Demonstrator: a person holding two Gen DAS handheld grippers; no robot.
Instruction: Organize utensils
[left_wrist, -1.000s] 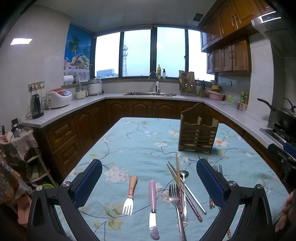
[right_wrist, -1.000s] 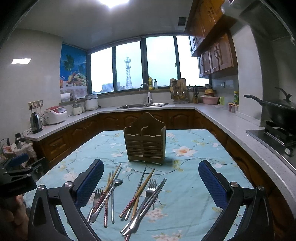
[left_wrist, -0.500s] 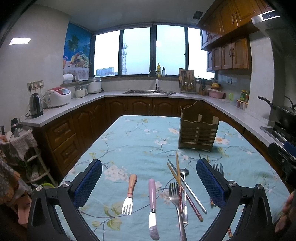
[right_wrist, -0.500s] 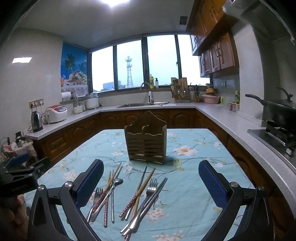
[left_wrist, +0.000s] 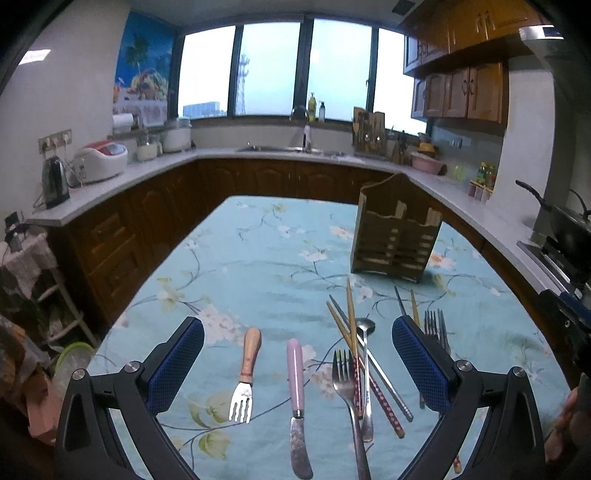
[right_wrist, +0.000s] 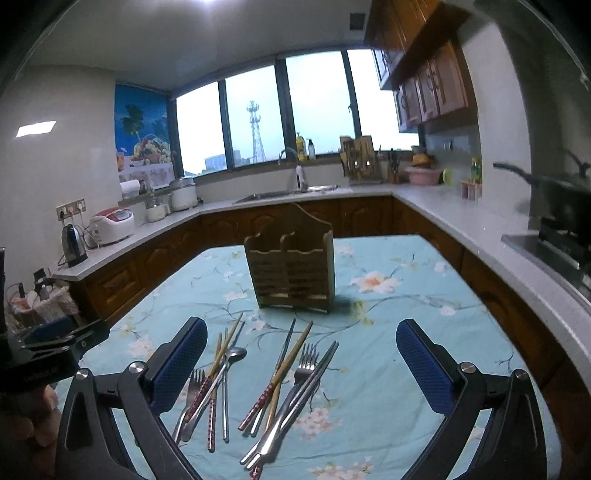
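Both your grippers hang above the table with jaws spread wide and nothing in them: the left gripper (left_wrist: 297, 363) over the near edge, the right gripper (right_wrist: 301, 363) a little further along. Nothing is in the wooden caddy (right_wrist: 291, 275) yet, as far as its slats show, so the whole job lies ahead. It stands upright on the floral cloth (left_wrist: 258, 258), just beyond the scatter of utensils. Under your left jaws lie a wood-handled fork (left_wrist: 245, 373) and a pink-handled knife (left_wrist: 297, 398), apart from each other and from the rest, so they look like the easy first picks. Take each by its handle, which is thicker and likely less slick than the metal. To their right a steel fork (left_wrist: 347, 398), a spoon (left_wrist: 365, 369) and several chopsticks (left_wrist: 351, 325) lie crossed and touching. The right view shows a second heap: a fork (right_wrist: 304, 369) among chopsticks (right_wrist: 291, 358) and what look like thin metal sticks. All of this should be light and stiff, but the steel is probably slippery, and it lies flat on soft cloth, so the pads may skid off or pinch fabric. Grip across the middle of a shaft, and pull one piece clear so its neighbours don't drag along. Thin sticks may pivot in the pads, so clamp firmly.
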